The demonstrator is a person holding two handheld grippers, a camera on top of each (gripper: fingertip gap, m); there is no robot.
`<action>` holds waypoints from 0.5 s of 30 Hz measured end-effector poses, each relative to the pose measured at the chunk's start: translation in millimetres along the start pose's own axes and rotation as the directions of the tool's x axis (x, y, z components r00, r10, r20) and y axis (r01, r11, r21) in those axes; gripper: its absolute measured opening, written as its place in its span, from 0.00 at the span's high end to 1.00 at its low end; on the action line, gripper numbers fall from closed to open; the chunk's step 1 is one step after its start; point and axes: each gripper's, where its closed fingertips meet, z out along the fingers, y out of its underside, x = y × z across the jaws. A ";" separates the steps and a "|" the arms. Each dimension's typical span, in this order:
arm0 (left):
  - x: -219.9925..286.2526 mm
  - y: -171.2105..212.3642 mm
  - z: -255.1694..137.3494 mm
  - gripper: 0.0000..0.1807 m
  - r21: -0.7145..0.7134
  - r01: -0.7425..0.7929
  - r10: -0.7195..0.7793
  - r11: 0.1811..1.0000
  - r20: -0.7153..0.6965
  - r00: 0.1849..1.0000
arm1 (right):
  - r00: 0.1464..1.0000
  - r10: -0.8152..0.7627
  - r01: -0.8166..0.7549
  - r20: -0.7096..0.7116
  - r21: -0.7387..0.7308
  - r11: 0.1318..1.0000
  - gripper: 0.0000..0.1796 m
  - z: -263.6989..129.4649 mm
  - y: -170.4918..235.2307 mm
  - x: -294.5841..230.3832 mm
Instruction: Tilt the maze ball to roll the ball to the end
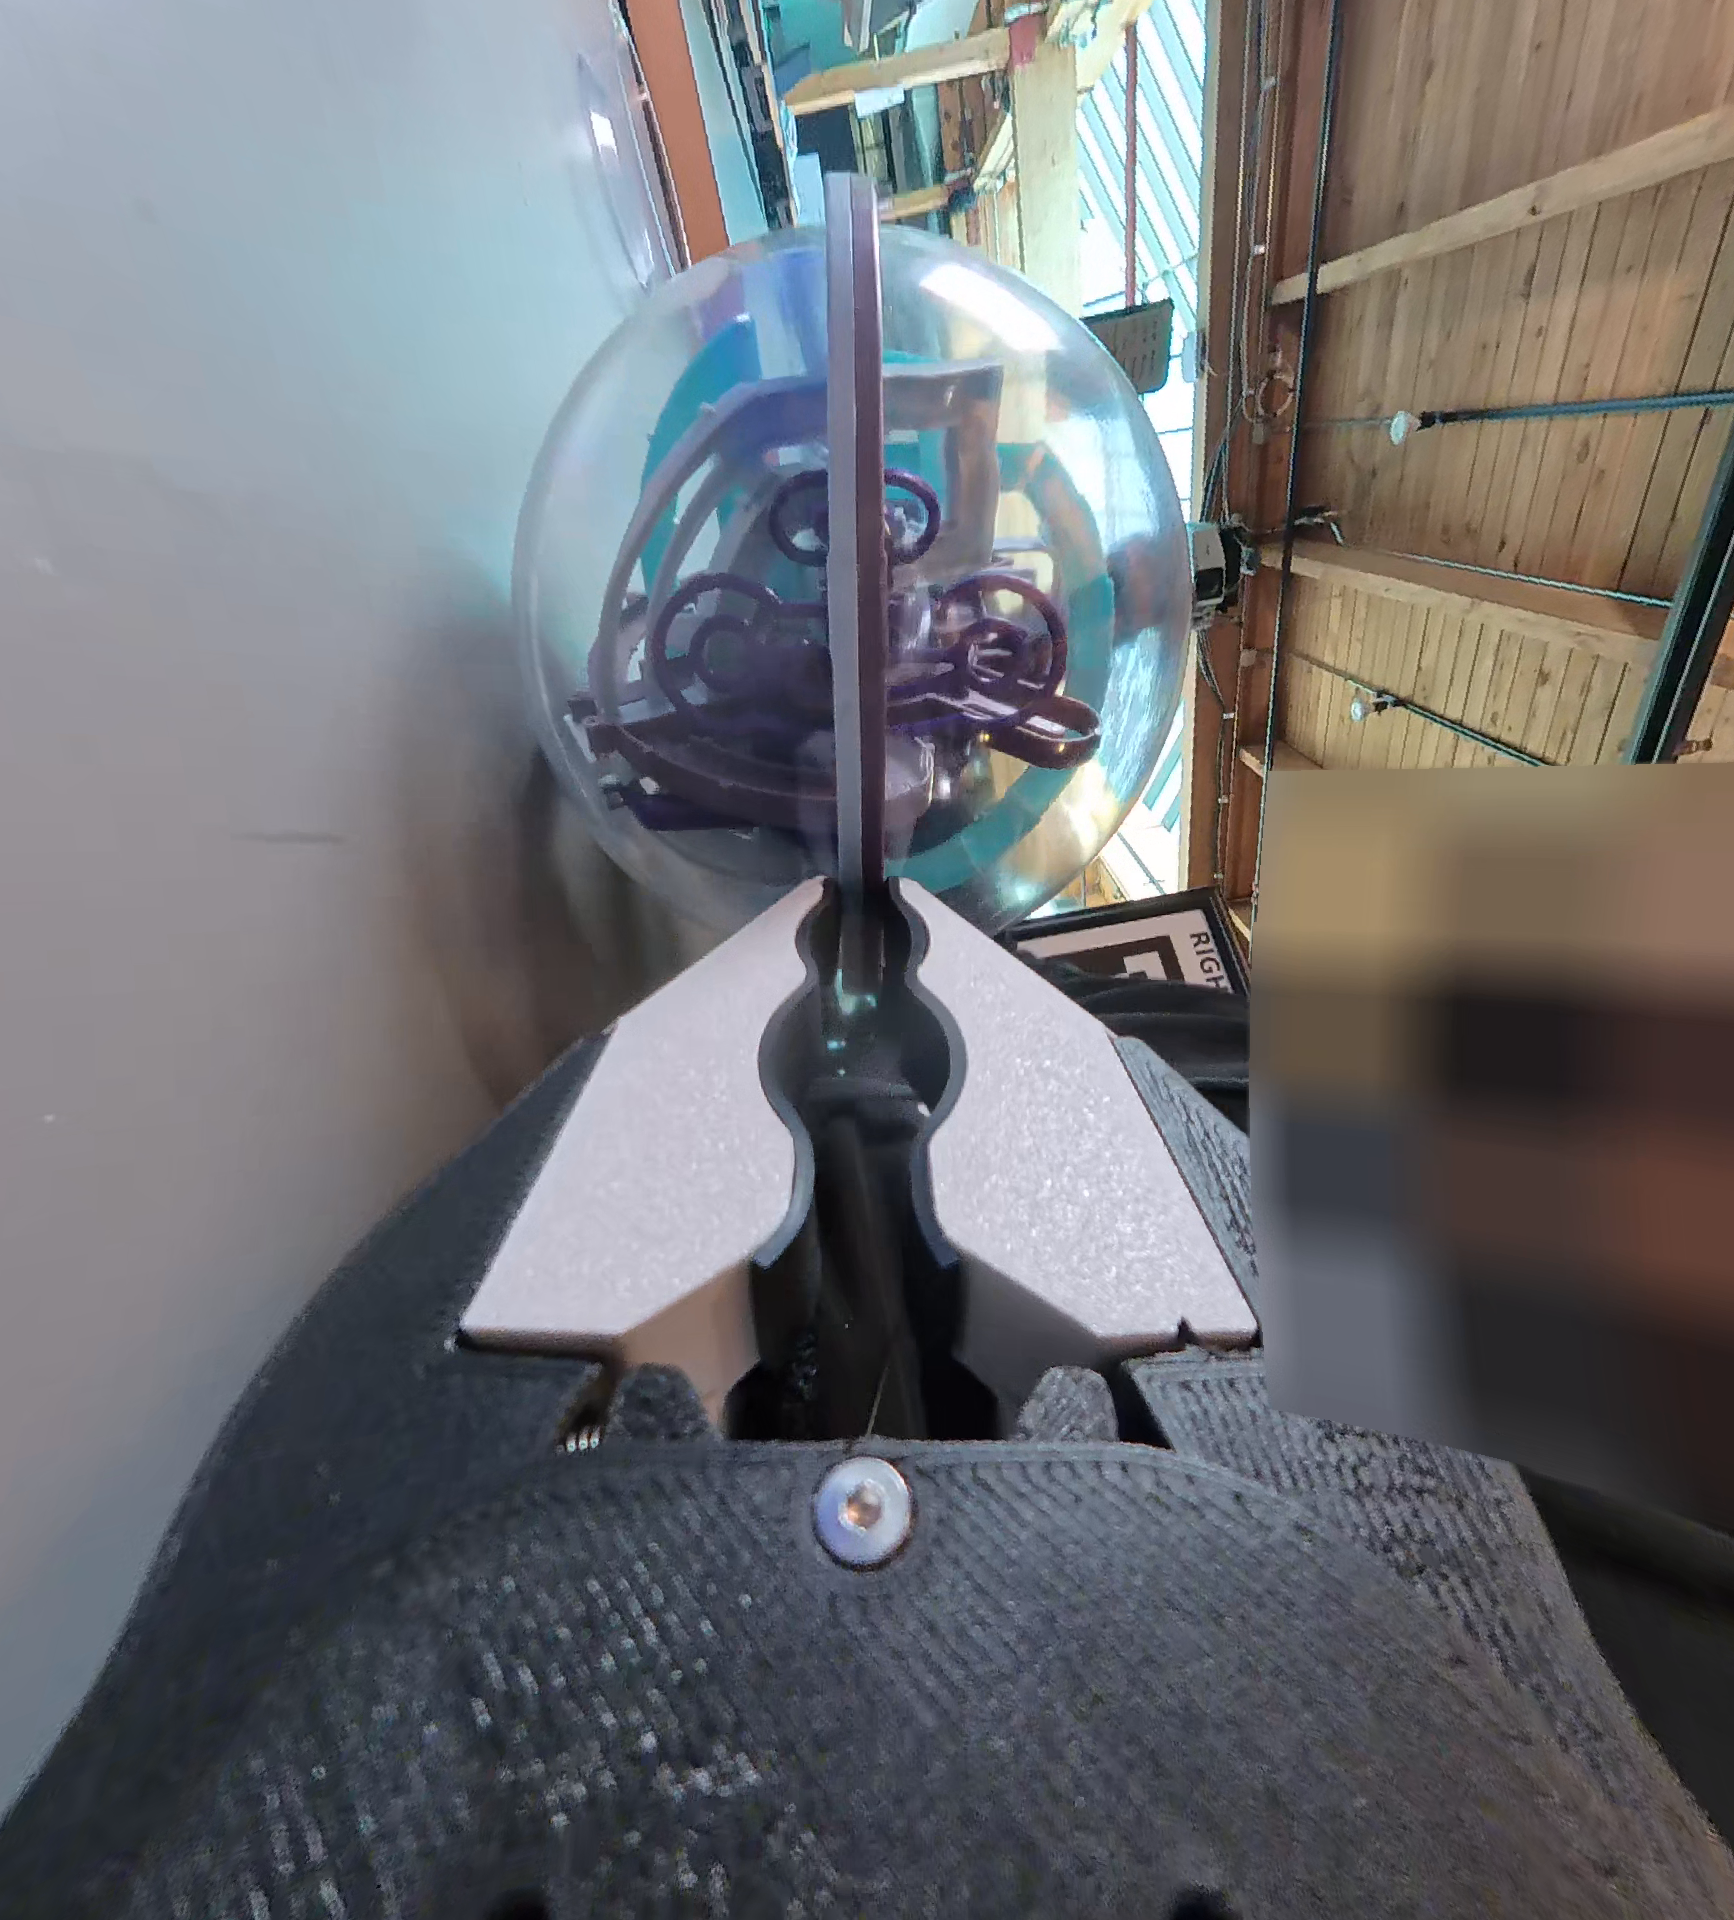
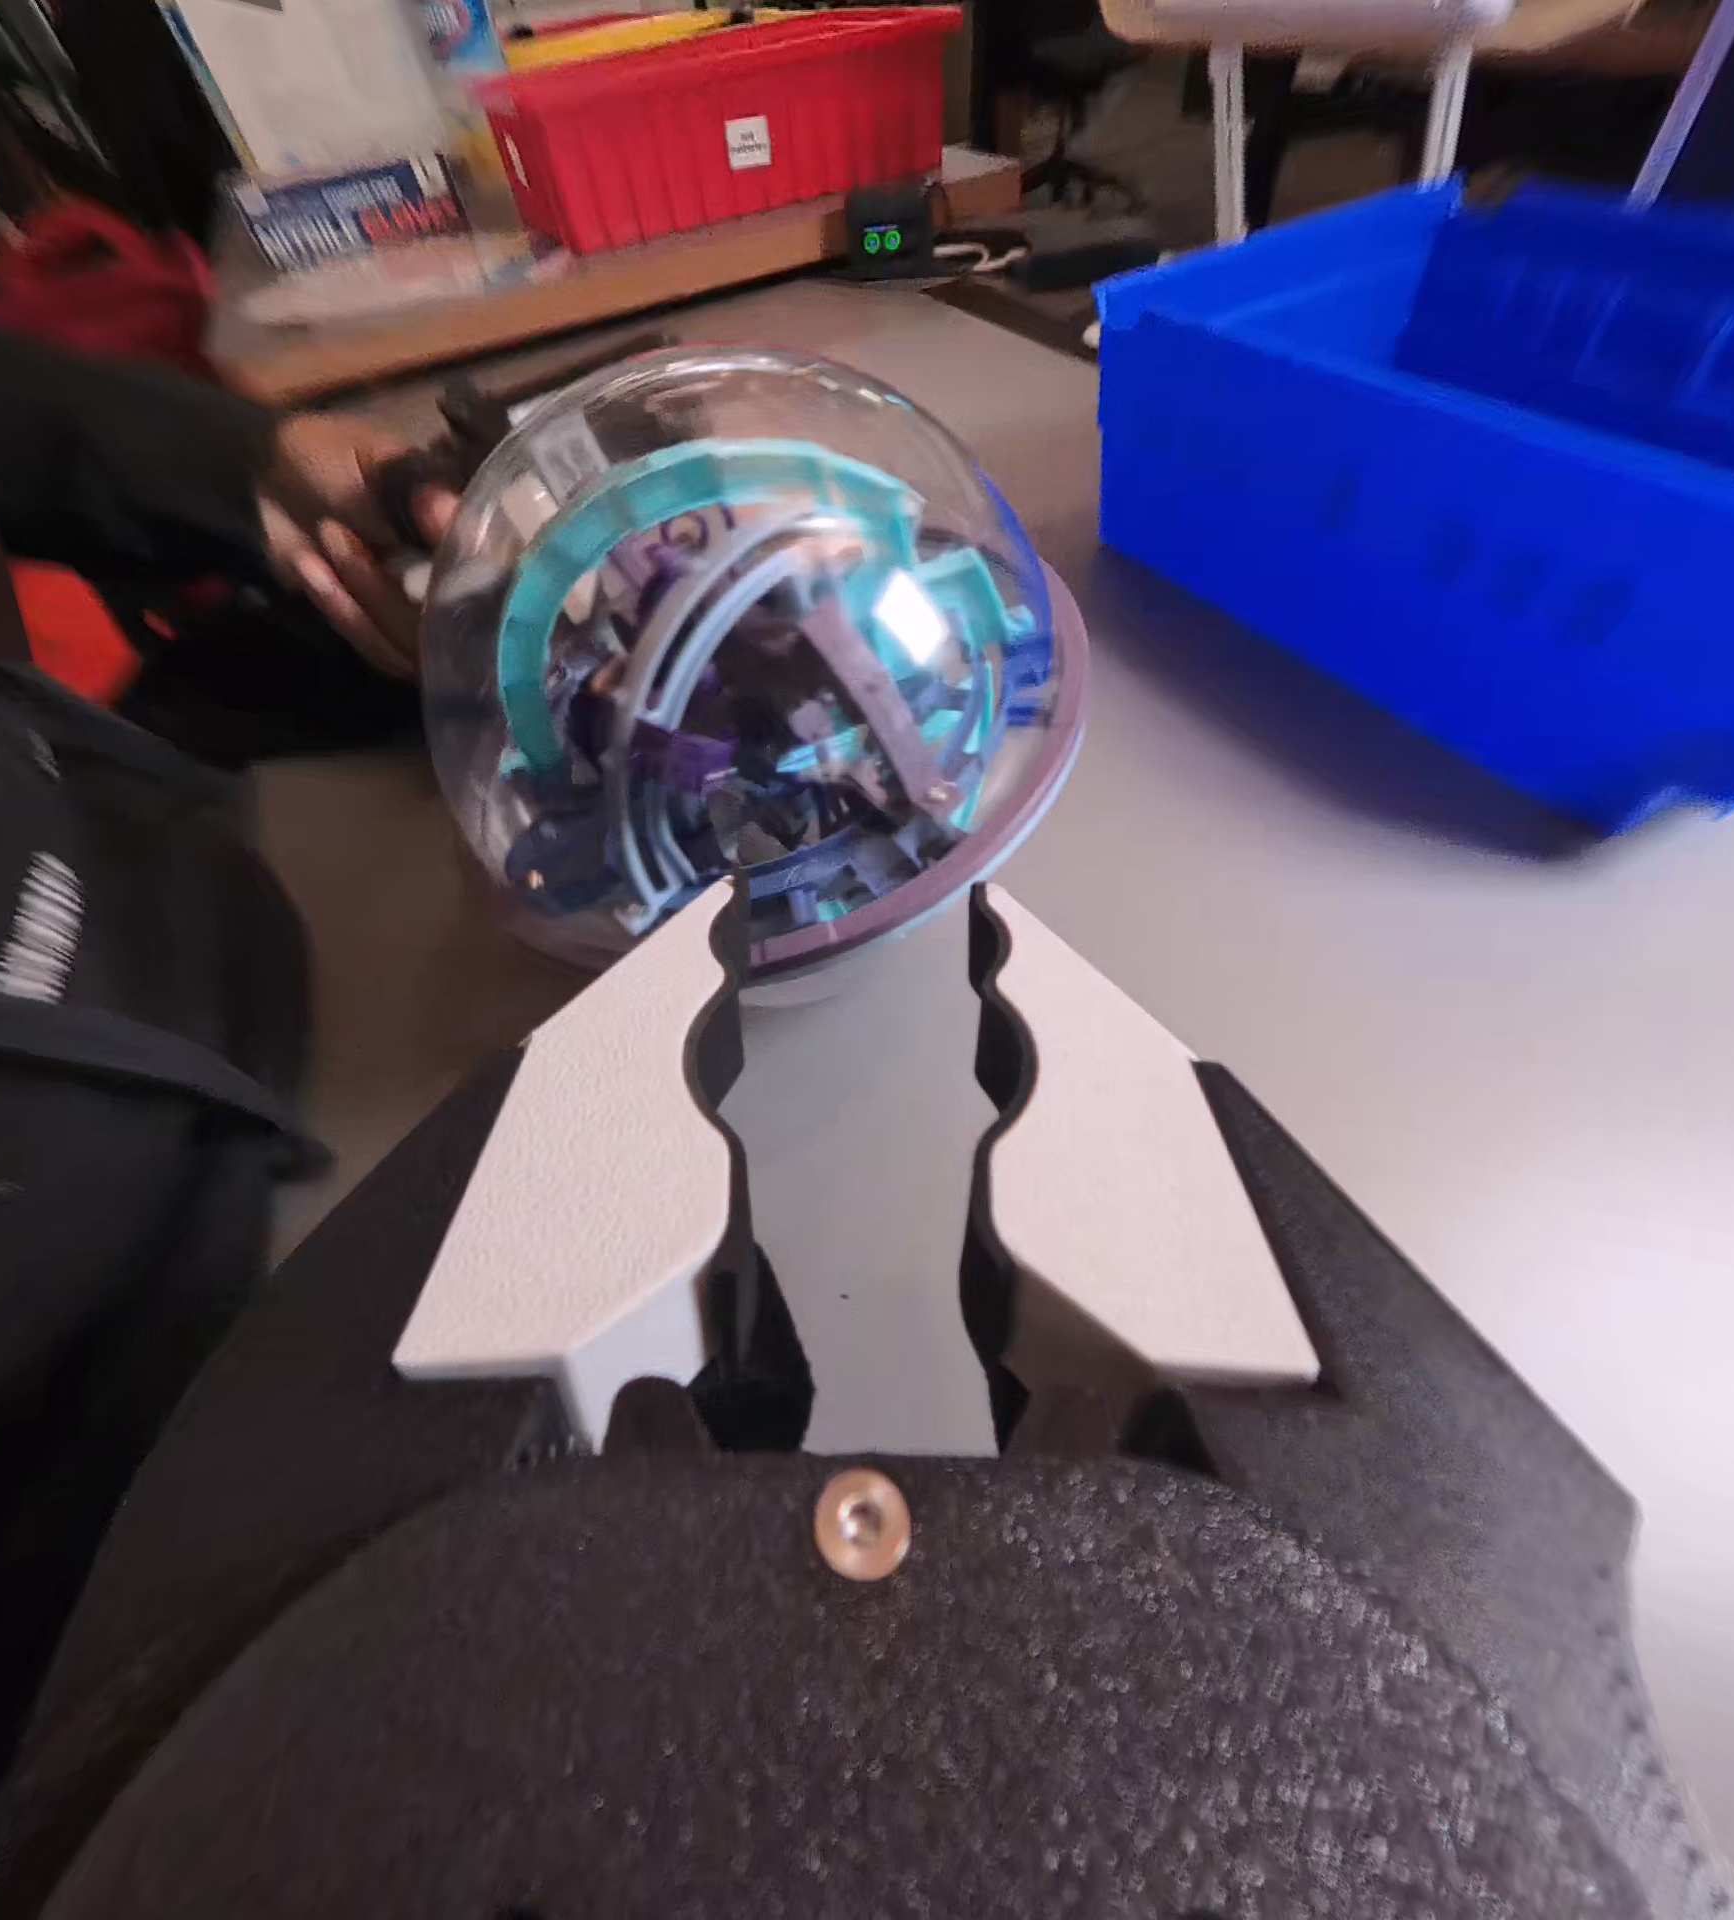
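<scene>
Surface: pale grey tabletop (image 2: 1362,1091), smooth, in a workshop with timber-boarded walls (image 1: 1528,416) visible in the left wrist view, which is rolled sideways.

Item 1: clear plastic sphere maze ball (image 2: 738,665) with teal, lilac and dark purple tracks inside and a dull purple rim around its middle. Stands on or just over the tabletop; contact cannot be told. Position: centre of the table, left of the bin, just beyond the right gripper's tips. The small rolling ball within cannot be made out.

Item 2: left gripper (image 1: 858,914), grey fingers on a black textured body. Fingers nearly together, clamped on the maze ball's purple rim, which runs edge-on between them in the left wrist view.

Item 3: right gripper (image 2: 855,904), same build. Fingers parted with a clear gap showing the tabletop; holding nothing. Left fingertip overlaps the sphere's lower edge in the picture; touching cannot be told.

Item 4: blue plastic open bin (image 2: 1465,540), right of the sphere, well apart.

Item 5: red plastic crate (image 2: 717,135), far background, on a wooden shelf.

Item 6: a person's hand (image 2: 343,540) behind the sphere, blurred.
</scene>
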 end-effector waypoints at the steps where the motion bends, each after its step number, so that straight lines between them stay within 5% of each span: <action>1: 0.1 -1.2 0.3 0.97 0.016 -0.003 0.003 1.000 0.002 1.000 | 0.994 -0.102 0.102 -0.047 -0.003 0.995 0.77 -2.0 0.4 -4.5; 6: -1.1 -8.9 5.0 0.97 0.092 -0.027 0.026 0.995 0.012 1.000 | 0.805 -0.546 0.539 -0.231 -0.101 0.836 0.75 6.0 12.0 -25.8; 10: -4.2 -15.7 5.9 0.95 0.137 -0.056 0.052 0.989 0.030 0.998 | 0.626 -0.699 0.684 -0.346 -0.189 0.705 0.78 9.2 9.5 -18.8; 15: -4.8 -10.2 15.4 0.95 0.117 -0.077 0.074 0.990 0.030 0.997 | 0.389 -0.840 0.811 -0.377 -0.293 0.507 0.95 17.0 7.7 -16.4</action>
